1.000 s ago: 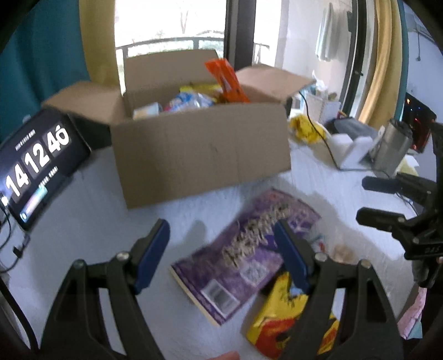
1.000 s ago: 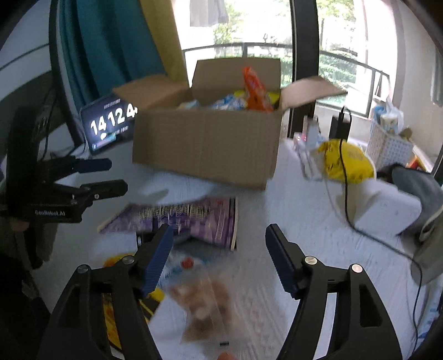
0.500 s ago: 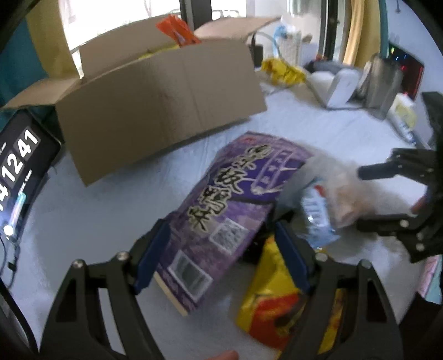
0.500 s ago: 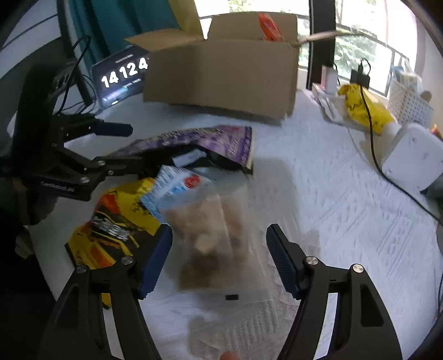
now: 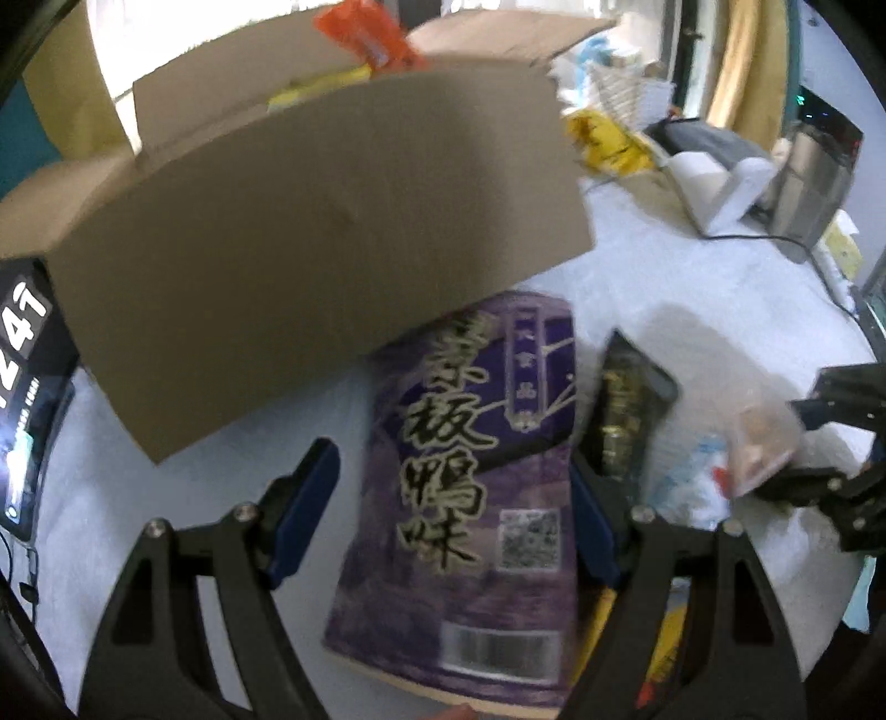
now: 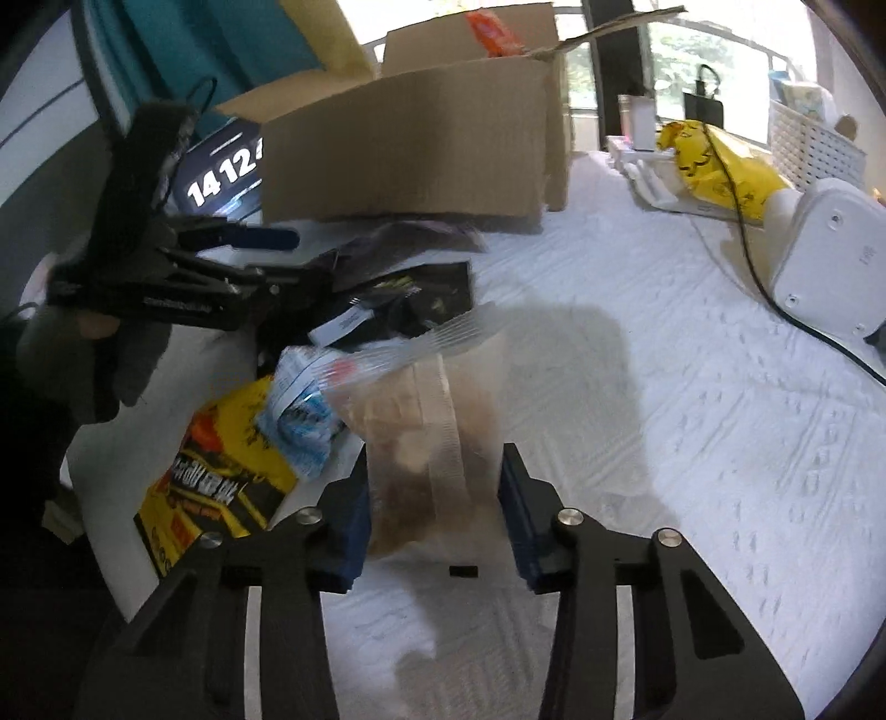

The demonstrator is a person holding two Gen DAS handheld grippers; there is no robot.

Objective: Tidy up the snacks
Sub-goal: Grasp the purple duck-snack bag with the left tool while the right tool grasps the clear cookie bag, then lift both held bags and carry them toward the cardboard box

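Observation:
A purple snack bag point(image 5: 470, 476) lies flat on the white tablecloth, just in front of the open cardboard box point(image 5: 310, 249). My left gripper point(image 5: 448, 515) straddles it, open; its right finger is at the bag's edge and its left finger stands clear. In the right wrist view, a clear bag of brown snacks point(image 6: 432, 459) stands between the fingers of my right gripper point(image 6: 437, 518). The jaws are closing and both pads touch the bag's sides. The left wrist view shows that grip at the far right, on the clear bag point(image 5: 764, 443).
A black packet point(image 6: 421, 299), a blue-white packet point(image 6: 299, 421) and a yellow bag point(image 6: 221, 476) lie in a pile to the left. The box point(image 6: 410, 149) holds an orange packet point(image 5: 365, 33). A clock tablet point(image 6: 221, 177), a white device point(image 6: 830, 249) with a cable, and a yellow sack point(image 6: 720, 166) surround them.
Both grippers came down toward the table. The left one moved over the purple bag. The right jaws narrowed from wide open onto the clear bag, which is now bunched up.

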